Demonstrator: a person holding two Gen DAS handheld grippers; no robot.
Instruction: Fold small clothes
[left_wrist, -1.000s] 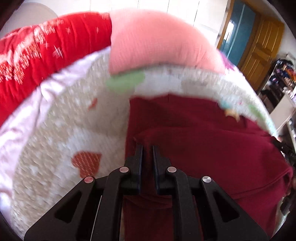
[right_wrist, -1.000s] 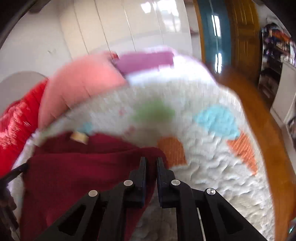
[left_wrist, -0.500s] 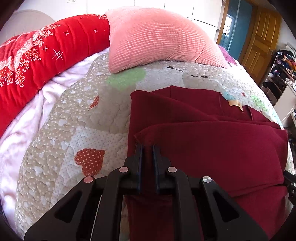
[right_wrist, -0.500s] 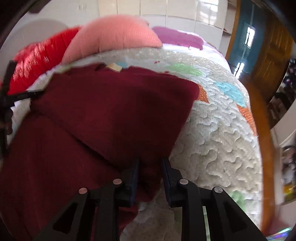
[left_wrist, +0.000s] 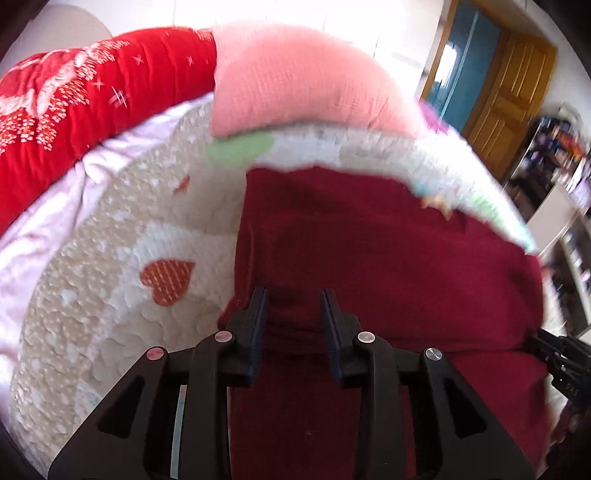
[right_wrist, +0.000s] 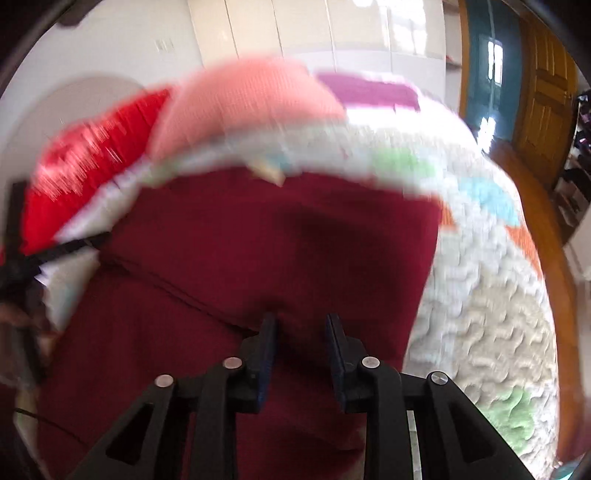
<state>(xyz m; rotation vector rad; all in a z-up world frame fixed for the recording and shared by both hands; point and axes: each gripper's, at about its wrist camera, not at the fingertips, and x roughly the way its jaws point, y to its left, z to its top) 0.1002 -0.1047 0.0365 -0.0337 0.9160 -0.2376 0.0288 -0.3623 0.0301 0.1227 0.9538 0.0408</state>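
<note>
A dark red garment (left_wrist: 388, 258) lies folded on the bed, one layer lapped over another, with a tan label (left_wrist: 436, 206) at its far edge. My left gripper (left_wrist: 293, 295) hovers over the garment's left edge. Its jaws are opening, and the cloth shows in the gap without being pinched. In the right wrist view, my right gripper (right_wrist: 301, 319) stands open over the near right part of the garment (right_wrist: 277, 240). Its pads are off the cloth. The left gripper's black frame (right_wrist: 22, 258) shows at the far left.
A pale patchwork quilt (left_wrist: 110, 295) covers the bed. A pink pillow (left_wrist: 295, 81) and a red blanket (left_wrist: 74, 103) lie at the head. To the right the bed edge drops to a wooden floor (right_wrist: 554, 258), with a yellow door (left_wrist: 513, 85) and shelves beyond.
Both grippers were shut on the garment's folded edge and now stand apart, with the cloth let go. The right gripper has swung from the garment's right corner to over its body.
</note>
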